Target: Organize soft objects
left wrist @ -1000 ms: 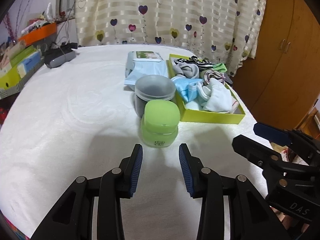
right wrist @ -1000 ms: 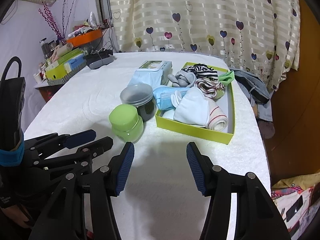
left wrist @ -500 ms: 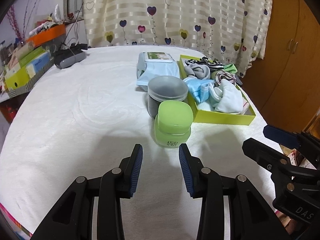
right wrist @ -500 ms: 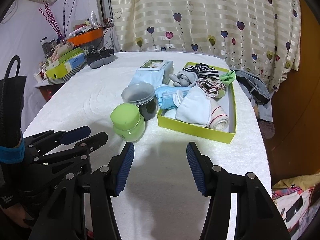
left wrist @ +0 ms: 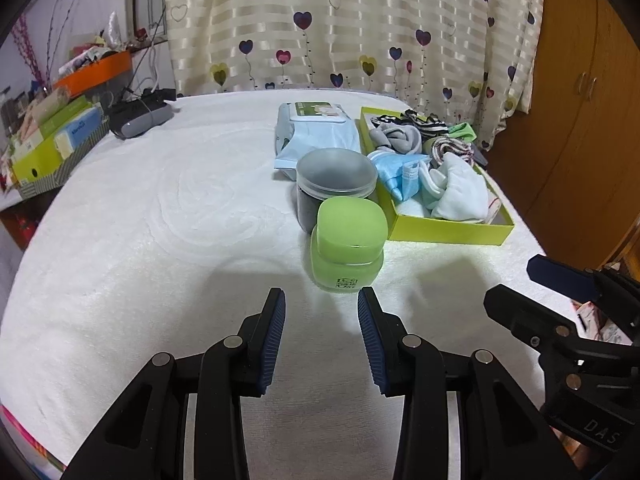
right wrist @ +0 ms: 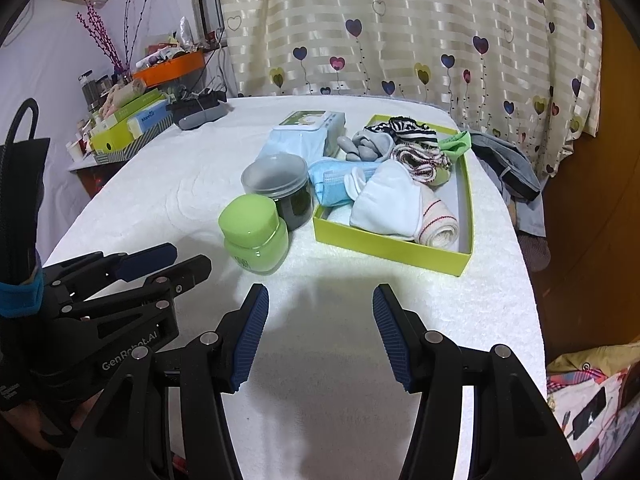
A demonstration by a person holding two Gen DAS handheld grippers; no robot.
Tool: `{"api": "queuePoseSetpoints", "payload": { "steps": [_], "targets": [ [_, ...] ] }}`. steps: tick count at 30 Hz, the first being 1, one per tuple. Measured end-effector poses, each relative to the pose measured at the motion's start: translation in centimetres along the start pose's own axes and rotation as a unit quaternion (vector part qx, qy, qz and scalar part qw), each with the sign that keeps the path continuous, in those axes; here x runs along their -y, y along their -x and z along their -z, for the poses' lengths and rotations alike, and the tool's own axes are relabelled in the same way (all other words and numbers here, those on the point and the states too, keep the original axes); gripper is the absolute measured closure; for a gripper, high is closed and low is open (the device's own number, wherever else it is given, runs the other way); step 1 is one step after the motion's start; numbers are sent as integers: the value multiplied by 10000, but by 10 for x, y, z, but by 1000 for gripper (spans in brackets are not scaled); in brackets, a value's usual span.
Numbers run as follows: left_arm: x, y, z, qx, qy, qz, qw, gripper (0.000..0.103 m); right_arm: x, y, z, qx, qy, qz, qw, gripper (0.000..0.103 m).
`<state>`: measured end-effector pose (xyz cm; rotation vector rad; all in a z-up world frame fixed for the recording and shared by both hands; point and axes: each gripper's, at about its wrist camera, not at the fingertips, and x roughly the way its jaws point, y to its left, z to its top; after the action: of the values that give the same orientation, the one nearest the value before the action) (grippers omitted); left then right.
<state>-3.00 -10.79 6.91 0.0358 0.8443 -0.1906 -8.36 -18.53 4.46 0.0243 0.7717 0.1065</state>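
White bedding [left wrist: 160, 220] is supporting a green box [right wrist: 384, 246] holding socks [right wrist: 394, 200], with a dark jar [left wrist: 336, 184], green jar [left wrist: 347, 252] and wipes [left wrist: 316, 136] sitting beside it, while the left gripper [left wrist: 321, 312] and right gripper [right wrist: 320, 312] are hovering nearby, jaws spread and gripping nothing.

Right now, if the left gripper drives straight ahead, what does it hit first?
Most likely the green jar: it stands just ahead of the open left gripper, slightly right of centre. The dark jar sits right behind it. Depth is approximate through the fisheye.
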Motion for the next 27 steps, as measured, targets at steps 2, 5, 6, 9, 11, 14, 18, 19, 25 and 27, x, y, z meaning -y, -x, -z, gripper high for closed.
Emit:
{"api": "queuePoseSetpoints", "payload": {
  "steps": [2,5,6,9,11,14,18,19,25,27],
  "targets": [
    [2,-1,1,-23,-43,-10,10000,67,0,-1,0,-13,4,4,10000,48],
    [6,0,1,-16,-59,-12,10000,66,1,-2,1,-30,-5,-4,10000,48],
    [6,0,2,-14,-79,-30,10000,67,1,-3,1,-28,-8,-2,10000,48],
    [8,-1,2,-38,-103,-29,9999,67,2,-3,1,-21,-6,-6,10000,48],
    [9,-2,1,-48,-114,-50,9999,67,2,-4,2,-17,-16,-4,10000,48],
    [9,-3,1,-64,-137,-63,9999,67,3,-5,3,-40,-44,-5,10000,48],
    [13,-5,2,-89,-159,-87,9998,67,3,-6,3,-50,-54,-13,10000,48],
    [14,-6,3,-91,-171,-96,9998,67,3,-7,4,-52,-51,-10,10000,48],
    [13,-9,3,-116,-176,-130,9997,66,1,-9,4,-74,-65,-19,9999,48],
    [13,-11,3,-141,-158,-111,9997,67,2,-11,4,-92,-69,-9,9999,48]
  ]
}}
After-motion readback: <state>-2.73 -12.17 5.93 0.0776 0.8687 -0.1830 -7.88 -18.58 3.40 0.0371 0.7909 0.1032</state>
